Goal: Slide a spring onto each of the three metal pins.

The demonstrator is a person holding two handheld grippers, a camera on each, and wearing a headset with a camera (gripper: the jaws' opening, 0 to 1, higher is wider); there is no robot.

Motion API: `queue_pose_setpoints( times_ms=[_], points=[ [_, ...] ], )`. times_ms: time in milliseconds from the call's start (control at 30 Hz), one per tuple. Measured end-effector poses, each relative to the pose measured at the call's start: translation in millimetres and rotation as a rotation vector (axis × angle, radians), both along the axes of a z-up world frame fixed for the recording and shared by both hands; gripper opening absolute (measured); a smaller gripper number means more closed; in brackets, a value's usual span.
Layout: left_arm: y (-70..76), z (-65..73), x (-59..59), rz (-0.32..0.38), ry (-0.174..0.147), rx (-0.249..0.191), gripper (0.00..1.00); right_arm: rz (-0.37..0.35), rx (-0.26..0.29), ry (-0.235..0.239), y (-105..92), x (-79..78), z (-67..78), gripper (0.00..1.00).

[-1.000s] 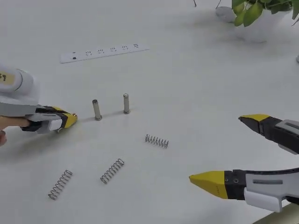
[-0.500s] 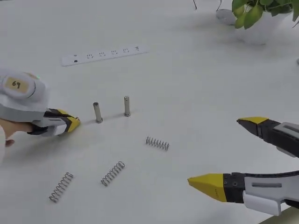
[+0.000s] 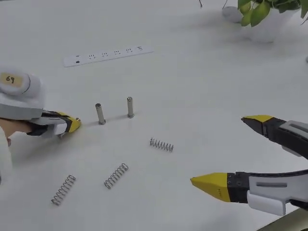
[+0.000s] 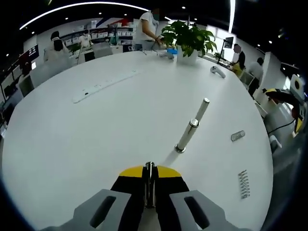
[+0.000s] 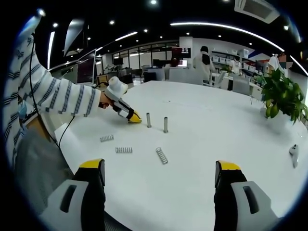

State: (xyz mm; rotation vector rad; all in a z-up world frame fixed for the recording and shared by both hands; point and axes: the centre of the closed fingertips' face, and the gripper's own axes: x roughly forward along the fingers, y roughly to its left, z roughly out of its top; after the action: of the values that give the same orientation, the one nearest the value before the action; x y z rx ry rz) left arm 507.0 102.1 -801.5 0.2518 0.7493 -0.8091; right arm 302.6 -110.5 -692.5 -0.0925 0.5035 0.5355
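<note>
On the white table (image 3: 202,72), the right gripper (image 3: 217,149) gapes empty at lower right, while the left gripper (image 3: 73,124) at mid-left pinches what seems to be the third pin (image 4: 149,185) beside two upright pins (image 3: 100,113), and three springs (image 3: 116,175) lie loose below, so the next move is probably to stand that pin and fetch a spring.

Broad white round table (image 3: 216,72), white power strip (image 3: 109,54) lying flat on it, leafy potted plant (image 5: 281,94) near its edge, open office beyond with pale desks (image 5: 180,74), people (image 5: 204,60) standing, dark ceiling, long strip lights (image 5: 211,24), small spotlights (image 5: 154,2)
</note>
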Motion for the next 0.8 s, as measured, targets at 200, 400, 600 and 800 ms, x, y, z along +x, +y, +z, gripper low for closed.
queue_pose_setpoints(
  times_ms=[200, 400, 600, 800],
  points=[
    [3.4, 7.6, -2.9, 0.014, 0.001, -0.006, 0.0, 0.002, 0.009, -0.015, 0.1, 2.7, 1.7, 0.93],
    [7.5, 24.8, -5.3, 0.008, -0.033, -0.012, 0.0, -0.003, 0.025, -0.026, -0.4, 3.1, 3.3, 0.93],
    [13.5, 31.2, -7.6, -0.008, -0.068, 0.017, 0.0, -0.006, 0.017, -0.046, -3.2, 4.4, 6.9, 0.92],
    [16.3, 39.4, -7.7, -0.003, -0.081, 0.008, 0.0, -0.018, 0.021, -0.057, -7.4, 3.7, 10.2, 0.91]
  ],
)
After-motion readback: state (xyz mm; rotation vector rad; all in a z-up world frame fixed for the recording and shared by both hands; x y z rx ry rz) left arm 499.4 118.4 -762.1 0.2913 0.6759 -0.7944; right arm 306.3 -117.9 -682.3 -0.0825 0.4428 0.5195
